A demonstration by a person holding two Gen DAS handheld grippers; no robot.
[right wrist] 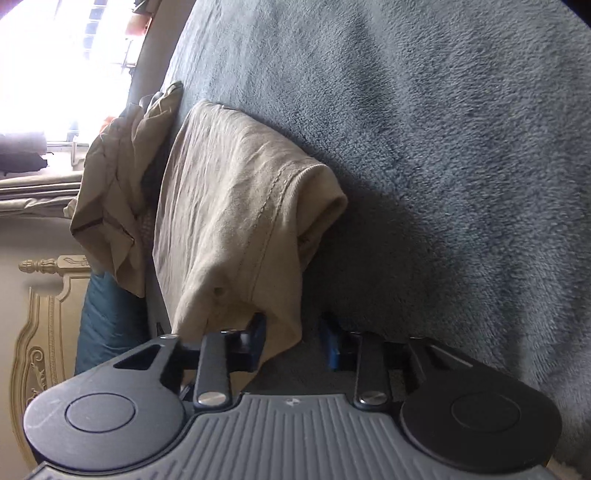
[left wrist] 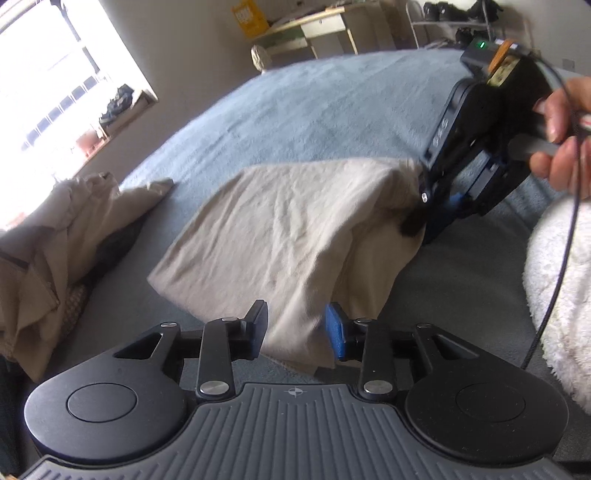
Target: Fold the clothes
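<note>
A beige folded garment [left wrist: 280, 236] lies on the grey-blue bed cover [left wrist: 314, 110]. Its near corner hangs between the fingers of my left gripper [left wrist: 297, 330], whose jaws stand apart around the fabric. At the right a hand [left wrist: 561, 129] carries my right gripper [left wrist: 424, 218], which props the garment's far right side up like a tent. In the right wrist view the garment [right wrist: 229, 206] drapes over the left finger of my right gripper [right wrist: 293, 341]. A bare gap shows beside the blue right pad, so that gripper is open.
A crumpled pile of beige clothes [left wrist: 55, 229] sits at the left of the bed, also in the right wrist view as the pile [right wrist: 110, 192]. A white fluffy cushion [left wrist: 561, 295] lies at the right. A desk [left wrist: 325, 26] stands beyond the bed, a carved headboard [right wrist: 44, 314] at its end.
</note>
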